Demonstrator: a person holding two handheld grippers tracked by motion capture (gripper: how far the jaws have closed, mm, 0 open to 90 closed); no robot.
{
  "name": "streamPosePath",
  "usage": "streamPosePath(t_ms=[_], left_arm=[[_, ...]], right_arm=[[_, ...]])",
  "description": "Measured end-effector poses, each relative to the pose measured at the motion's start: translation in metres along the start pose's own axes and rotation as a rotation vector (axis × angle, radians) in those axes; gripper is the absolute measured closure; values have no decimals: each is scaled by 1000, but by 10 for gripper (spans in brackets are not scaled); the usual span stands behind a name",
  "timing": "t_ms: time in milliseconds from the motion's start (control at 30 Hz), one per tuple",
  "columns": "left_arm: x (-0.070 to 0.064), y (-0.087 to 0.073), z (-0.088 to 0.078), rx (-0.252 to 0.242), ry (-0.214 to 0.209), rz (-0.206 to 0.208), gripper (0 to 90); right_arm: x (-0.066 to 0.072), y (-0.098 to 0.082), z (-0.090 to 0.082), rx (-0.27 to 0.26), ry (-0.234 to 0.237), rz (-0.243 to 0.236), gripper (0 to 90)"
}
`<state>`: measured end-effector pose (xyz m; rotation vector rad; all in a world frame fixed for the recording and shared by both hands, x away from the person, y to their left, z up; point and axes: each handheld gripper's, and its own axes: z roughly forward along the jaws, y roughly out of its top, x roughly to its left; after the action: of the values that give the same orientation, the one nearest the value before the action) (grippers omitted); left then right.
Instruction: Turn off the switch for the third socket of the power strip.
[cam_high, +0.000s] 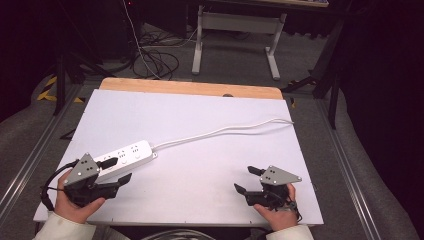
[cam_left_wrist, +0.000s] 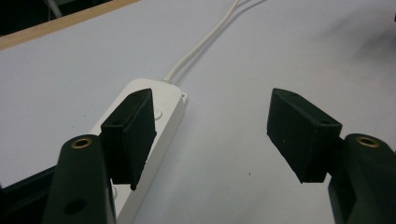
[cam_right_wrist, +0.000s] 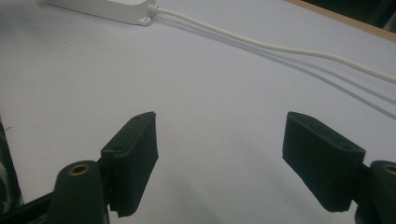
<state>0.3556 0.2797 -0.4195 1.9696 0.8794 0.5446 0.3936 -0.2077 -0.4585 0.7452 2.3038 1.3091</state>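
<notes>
High view: one white power strip (cam_high: 125, 155) is seen lying flat on the white table (cam_high: 200, 200), near the left edge and toward the near side. One white cable (cam_high: 220, 131) is led from the strip's far right end across the table to the far right. Two grippers are counted. One left gripper (cam_high: 119, 170) is held by one hand (cam_high: 72, 202) at the near left corner; its jaws are spread wide, one jaw being placed over the strip's near end and the other beside it above bare table, with nothing clamped. In the left gripper view the strip (cam_left_wrist: 149, 126) is partly covered by the left-hand jaw. One right gripper (cam_high: 246, 179) is held at the near right, well apart from the strip; its jaws are likewise spread wide above bare table. In the right gripper view one strip end (cam_right_wrist: 107, 8) and the cable (cam_right_wrist: 280, 46) are seen farther off.
</notes>
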Motion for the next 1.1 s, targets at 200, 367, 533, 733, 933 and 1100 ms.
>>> streamPosePath(t_ms=[200, 367, 533, 733, 933, 1100], left_arm=[[5, 5, 0, 15, -2, -8, 323], [9, 9, 0, 24, -5, -11, 319], [14, 12, -1, 39, 4, -19, 308], [21, 13, -3, 42, 9, -40, 310], [24, 12, -3, 47, 21, -28, 370], [27, 13, -3, 59, 33, -39, 533]], right_arm=[[0, 0, 0, 0, 3, 2, 269], [0, 0, 1, 2, 3, 2, 269], [0, 0, 1, 7, 3, 2, 269], [0, 0, 1, 6, 4, 1, 269], [0, 0, 2, 7, 7, 2, 270], [0, 0, 2, 7, 7, 2, 273]])
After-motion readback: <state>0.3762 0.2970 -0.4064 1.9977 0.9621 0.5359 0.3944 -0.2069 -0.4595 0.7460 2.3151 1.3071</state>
